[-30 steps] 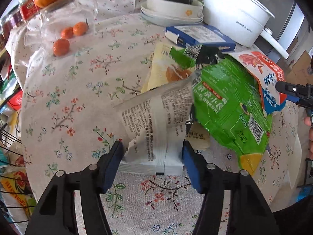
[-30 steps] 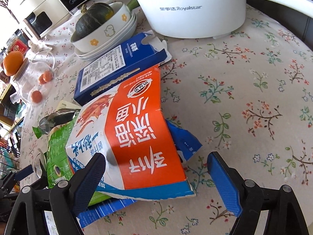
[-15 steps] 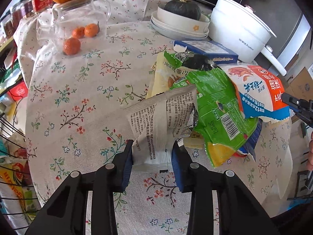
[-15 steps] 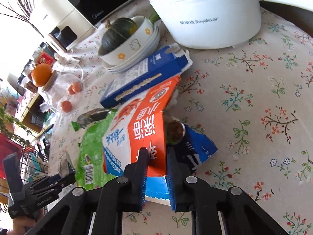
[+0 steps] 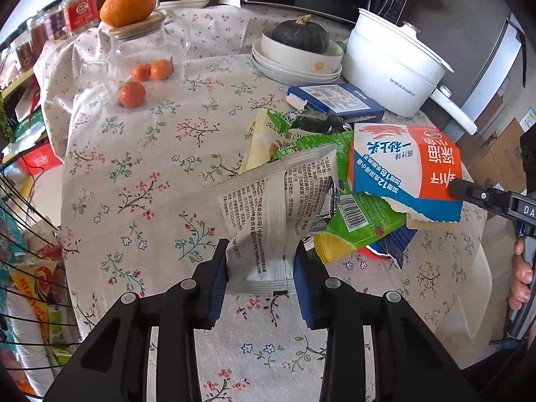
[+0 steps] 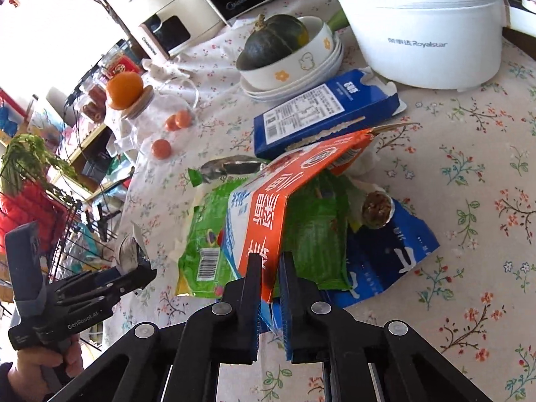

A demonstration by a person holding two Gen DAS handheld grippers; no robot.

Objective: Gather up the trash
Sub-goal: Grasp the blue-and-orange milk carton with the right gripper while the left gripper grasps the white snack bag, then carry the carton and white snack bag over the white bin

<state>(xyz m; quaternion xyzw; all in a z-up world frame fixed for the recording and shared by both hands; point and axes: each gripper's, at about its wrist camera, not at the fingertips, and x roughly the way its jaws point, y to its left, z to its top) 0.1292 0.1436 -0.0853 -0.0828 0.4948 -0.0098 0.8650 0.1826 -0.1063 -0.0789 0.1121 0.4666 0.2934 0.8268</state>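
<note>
Table: I see a floral tablecloth (image 5: pixel 140 167) carrying a heap of empty packaging near its right side.
Around the heap: a blue carton (image 6: pixel 321 114) lies flat just behind it; beyond that stand stacked white bowls (image 5: pixel 294 63) with a dark green squash (image 5: pixel 299 33) on top, and a white electric pot (image 5: pixel 392 67) to their right.
Further left: a glass jar (image 5: pixel 140 47) with an orange (image 5: pixel 127 5) on its lid, and three small oranges, one of them (image 5: pixel 132 93) out on the cloth.
Off the table edge: a black wire basket (image 5: pixel 23 268) with wrappers in it, at my left.
Left gripper (image 5: pixel 261 268): its blue pads are pressed onto the lower end of a white printed wrapper (image 5: pixel 274 201), which stands up between them, above the cloth.
Right gripper (image 6: pixel 269 288): jaws nearly together, pinching the near edge of the orange-and-white bag (image 6: pixel 278 201), which tents up over the pile.
Under that bag: a green wrapper (image 6: pixel 311 234) and a torn blue packet (image 6: pixel 395 261), both on the cloth; a round brown-filled cup (image 6: pixel 377 209) sits on the blue packet.
In the way: the green wrapper touches both held pieces from below.
</note>
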